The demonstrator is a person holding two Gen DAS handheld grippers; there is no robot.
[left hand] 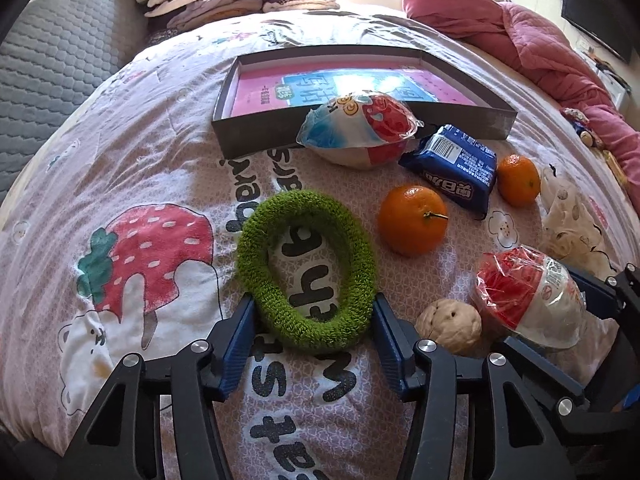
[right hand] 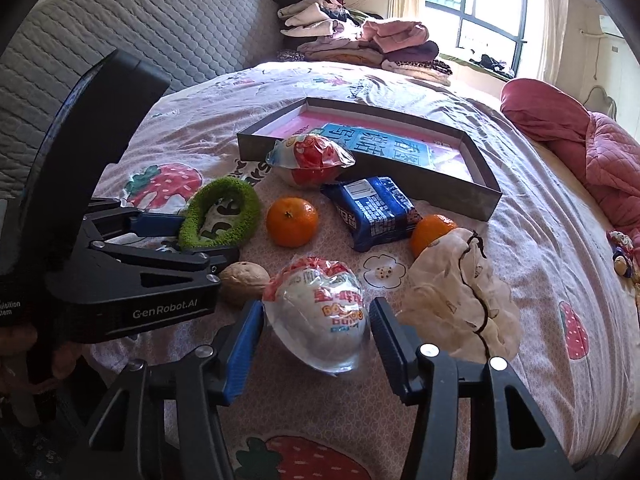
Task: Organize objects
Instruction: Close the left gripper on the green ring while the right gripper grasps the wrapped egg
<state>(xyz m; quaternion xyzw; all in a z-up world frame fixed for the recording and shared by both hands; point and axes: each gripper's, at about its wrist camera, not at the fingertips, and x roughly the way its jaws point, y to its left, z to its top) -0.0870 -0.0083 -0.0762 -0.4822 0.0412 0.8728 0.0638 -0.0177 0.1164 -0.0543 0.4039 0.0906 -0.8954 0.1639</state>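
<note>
Our left gripper (left hand: 314, 330) is spread wide around the near end of the green hair tie (left hand: 306, 268) on the bed (left hand: 120, 152). Our right gripper (right hand: 316, 344) stands released on either side of the near wrapped egg (right hand: 320, 312). The box (left hand: 280, 136) lies farther away.

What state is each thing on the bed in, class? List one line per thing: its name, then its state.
Left gripper: open, straddling the green scrunchie.
Right gripper: open, around the near wrapped egg.
Green scrunchie: flat on the bedspread.
Near wrapped egg: sealed, on its side.
Far wrapped egg: sealed, against the tray.
Grey tray: open-topped, holding a pink booklet.
Blue packet: sealed.
Two oranges: whole, unpeeled.
Walnut: uncracked.
</note>
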